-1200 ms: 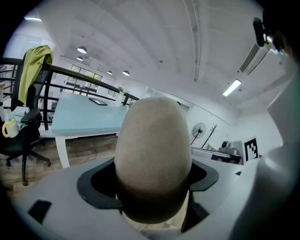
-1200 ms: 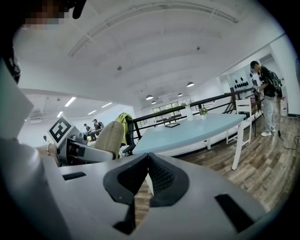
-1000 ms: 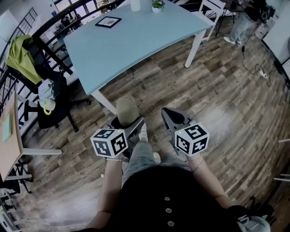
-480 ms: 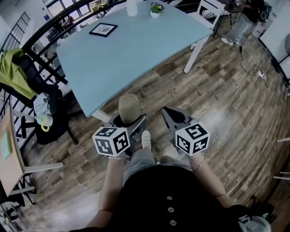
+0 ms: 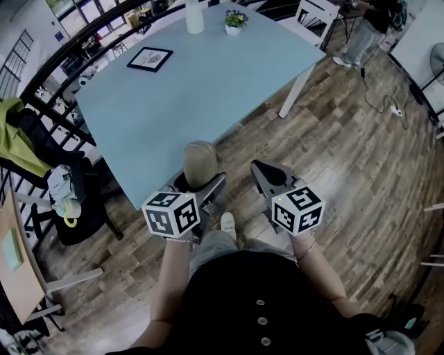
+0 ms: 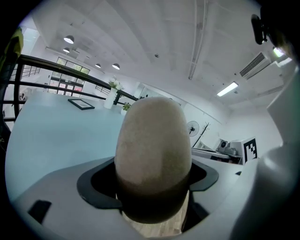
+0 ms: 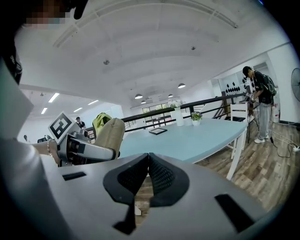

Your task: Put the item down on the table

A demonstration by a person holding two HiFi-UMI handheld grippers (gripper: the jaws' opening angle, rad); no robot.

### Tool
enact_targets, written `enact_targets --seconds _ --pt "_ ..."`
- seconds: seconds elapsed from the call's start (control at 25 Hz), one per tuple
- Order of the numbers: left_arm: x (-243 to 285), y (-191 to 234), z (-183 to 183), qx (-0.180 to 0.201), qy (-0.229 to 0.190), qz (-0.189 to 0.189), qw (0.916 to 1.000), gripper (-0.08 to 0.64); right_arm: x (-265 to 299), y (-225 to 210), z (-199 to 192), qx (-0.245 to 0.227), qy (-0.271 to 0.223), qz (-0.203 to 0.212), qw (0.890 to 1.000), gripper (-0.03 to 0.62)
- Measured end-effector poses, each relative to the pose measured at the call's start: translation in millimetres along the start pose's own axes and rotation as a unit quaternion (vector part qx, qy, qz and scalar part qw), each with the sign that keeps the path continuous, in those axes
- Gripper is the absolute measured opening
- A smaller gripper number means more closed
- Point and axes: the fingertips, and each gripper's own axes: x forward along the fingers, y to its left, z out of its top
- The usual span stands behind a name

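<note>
While clamped in left hand-held gripper (image 5: 196, 186) | item (image 5: 198, 161) | long axis upright

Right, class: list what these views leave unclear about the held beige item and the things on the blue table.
Beige item: its lower end, hidden by the left gripper's jaws in the left gripper view and by that gripper in the head view.
Framed picture: what it shows, too small in both views showing it.
White vase: its top, cut off by the head view's upper edge; tiny in the right gripper view.
</note>
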Motion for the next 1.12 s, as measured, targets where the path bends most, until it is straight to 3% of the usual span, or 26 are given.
enact_targets --seconds 0.48,1.12 --pt "33 41 39 0.017 0.017 -0.020 0.9995 0.419 58 -9 27 -0.006 -0.005 0.003 1.000 0.006" --pt "64 70 55 -0.005 0.010 -0.029 0.9995 0.418 97 -35 41 -0.022 0.009 -0.003 1.000 0.005"
